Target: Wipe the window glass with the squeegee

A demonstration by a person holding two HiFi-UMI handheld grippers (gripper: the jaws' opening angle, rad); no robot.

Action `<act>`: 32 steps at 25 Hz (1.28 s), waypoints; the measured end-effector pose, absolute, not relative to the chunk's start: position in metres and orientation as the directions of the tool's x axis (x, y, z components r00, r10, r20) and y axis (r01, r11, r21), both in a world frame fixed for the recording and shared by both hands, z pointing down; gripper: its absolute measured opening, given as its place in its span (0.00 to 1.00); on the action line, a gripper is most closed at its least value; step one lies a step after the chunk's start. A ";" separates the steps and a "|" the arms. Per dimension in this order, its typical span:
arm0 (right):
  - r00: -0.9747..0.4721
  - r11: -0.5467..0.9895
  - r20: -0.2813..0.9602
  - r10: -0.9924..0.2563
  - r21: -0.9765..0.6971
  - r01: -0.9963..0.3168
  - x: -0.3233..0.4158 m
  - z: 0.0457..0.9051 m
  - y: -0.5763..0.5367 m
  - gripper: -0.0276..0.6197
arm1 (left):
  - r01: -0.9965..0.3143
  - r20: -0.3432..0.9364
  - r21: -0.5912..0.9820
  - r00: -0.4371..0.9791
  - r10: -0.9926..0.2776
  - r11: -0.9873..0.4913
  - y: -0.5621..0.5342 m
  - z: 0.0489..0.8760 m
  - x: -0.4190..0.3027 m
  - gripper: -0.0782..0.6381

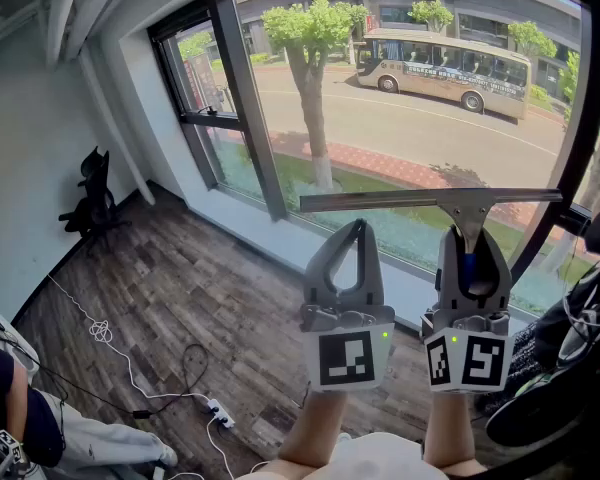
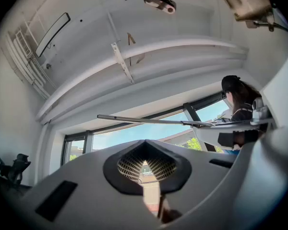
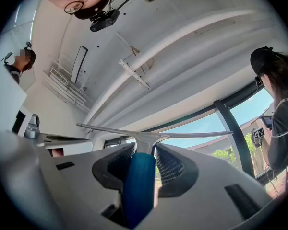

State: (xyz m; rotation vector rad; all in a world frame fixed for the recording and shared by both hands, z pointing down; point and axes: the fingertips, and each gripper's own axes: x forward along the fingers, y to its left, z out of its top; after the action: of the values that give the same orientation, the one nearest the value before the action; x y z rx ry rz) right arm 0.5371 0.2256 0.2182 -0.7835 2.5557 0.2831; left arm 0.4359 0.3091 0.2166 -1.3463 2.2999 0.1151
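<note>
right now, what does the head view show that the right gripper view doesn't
Only the head view: the wood floor, the bus on the street and the black chair. Only the right gripper view: the white ceiling with its pipe. Both: the squeegee, its blue handle clamped in the right tongs, and the window.

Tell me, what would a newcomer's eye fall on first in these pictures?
First the squeegee, its long blade nearly level before the large window glass, blue handle clamped in the right gripper. Beside it the left gripper is shut and empty. Outside, a bus shows at the upper right.
</note>
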 end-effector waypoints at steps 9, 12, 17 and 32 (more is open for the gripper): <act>-0.742 0.821 -0.472 -0.477 0.061 -0.567 0.533 0.218 0.228 0.25 | -0.842 -0.432 -0.165 -0.406 -0.805 0.513 0.312 0.216 0.433 0.11; -0.745 0.825 -0.471 -0.473 0.060 -0.562 0.530 0.219 0.230 0.25 | -0.843 -0.432 -0.158 -0.408 -0.804 0.514 0.313 0.217 0.431 0.11; -0.745 0.831 -0.470 -0.474 0.040 -0.555 0.528 0.220 0.232 0.25 | -0.842 -0.428 -0.157 -0.413 -0.804 0.516 0.319 0.219 0.428 0.11; -0.745 0.808 -0.419 -0.518 0.046 -0.588 0.525 0.252 0.236 0.25 | -0.860 -0.362 -0.094 -0.439 -0.822 0.501 0.330 0.267 0.413 0.11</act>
State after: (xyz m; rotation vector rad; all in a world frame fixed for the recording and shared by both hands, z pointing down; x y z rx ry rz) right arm 0.5247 0.2361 0.2520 -0.8321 2.6035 0.2455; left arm 0.4132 0.3296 0.2669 -1.4017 2.3882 0.1459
